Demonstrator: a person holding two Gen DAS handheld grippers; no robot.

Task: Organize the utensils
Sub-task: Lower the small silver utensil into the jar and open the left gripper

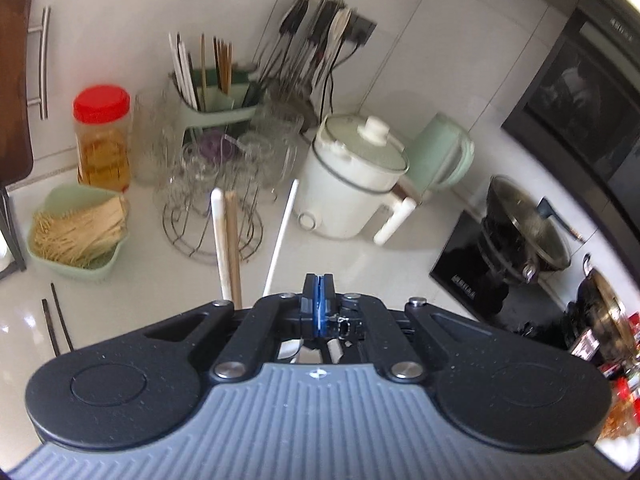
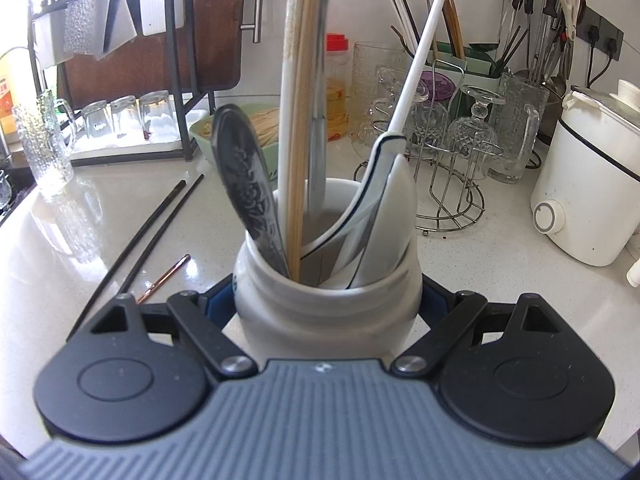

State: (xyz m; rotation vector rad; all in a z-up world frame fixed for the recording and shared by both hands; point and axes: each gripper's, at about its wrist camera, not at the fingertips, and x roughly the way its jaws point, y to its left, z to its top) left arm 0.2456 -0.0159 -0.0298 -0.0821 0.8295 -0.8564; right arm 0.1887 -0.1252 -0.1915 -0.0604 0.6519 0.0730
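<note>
My right gripper (image 2: 328,304) is shut on a white ceramic jar (image 2: 320,320), its blue pads (image 2: 220,304) pressing both sides. In the jar stand a patterned metal spoon (image 2: 248,184), white ceramic spoons (image 2: 384,208), a white chopstick (image 2: 288,120), wooden chopsticks (image 2: 304,120), a thin white stick (image 2: 416,60) and a blurred grey metal utensil (image 2: 320,100) that runs past the top edge. My left gripper (image 1: 318,304) is shut above the jar, with the chopstick tops (image 1: 226,240) poking up beyond it; nothing shows between its pads. Two black chopsticks (image 2: 152,232) and a copper-coloured one (image 2: 164,278) lie on the counter.
A green utensil holder (image 1: 216,108) with chopsticks stands at the back, a wire rack of glasses (image 1: 212,200) before it. A white electric pot (image 1: 352,184), a green basket (image 1: 76,236), a red-lidded jar (image 1: 102,140) and a hob with a pot (image 1: 520,240) crowd the counter.
</note>
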